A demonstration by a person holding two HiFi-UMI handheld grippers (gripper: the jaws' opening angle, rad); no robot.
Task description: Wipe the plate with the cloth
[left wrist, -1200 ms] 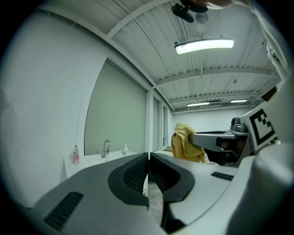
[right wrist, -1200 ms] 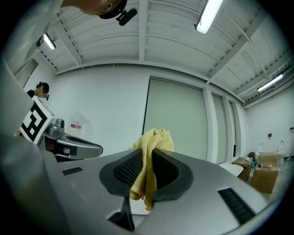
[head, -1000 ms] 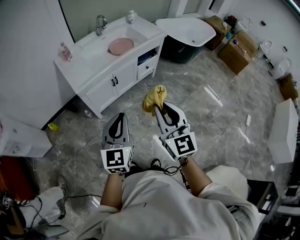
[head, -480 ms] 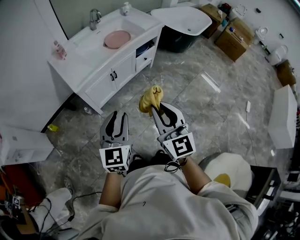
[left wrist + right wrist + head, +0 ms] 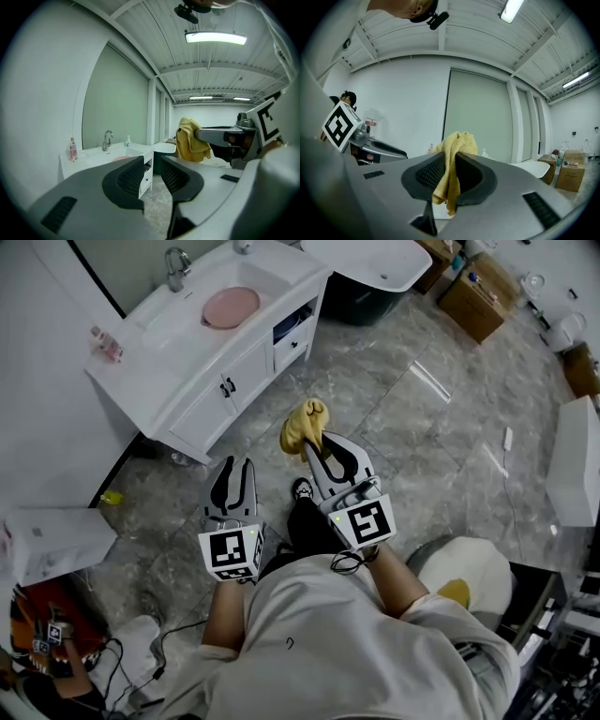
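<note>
A pink plate [image 5: 230, 307] lies in the sink of a white vanity [image 5: 169, 362] at the upper left, well ahead of both grippers; it shows low beside the faucet as the plate [image 5: 121, 159]. My right gripper [image 5: 317, 442] is shut on a yellow cloth [image 5: 305, 420], held in the air over the floor. The cloth [image 5: 457, 140] bunches above and hangs between the right gripper [image 5: 451, 159] pads. My left gripper [image 5: 234, 463] hangs level beside it, to the left. The left gripper [image 5: 152, 161] has a narrow gap between its pads, with nothing in it.
A faucet [image 5: 174, 259] and a pink bottle [image 5: 105, 341] stand on the vanity top. A white bathtub [image 5: 375, 259] and cardboard boxes [image 5: 478, 306] sit at the back right. A white box [image 5: 56, 540] lies on the marble floor at the left.
The vanity and plate have slid up and left in the head view as the person walks. Both grippers keep their pose, and the cloth stays in the right one.
</note>
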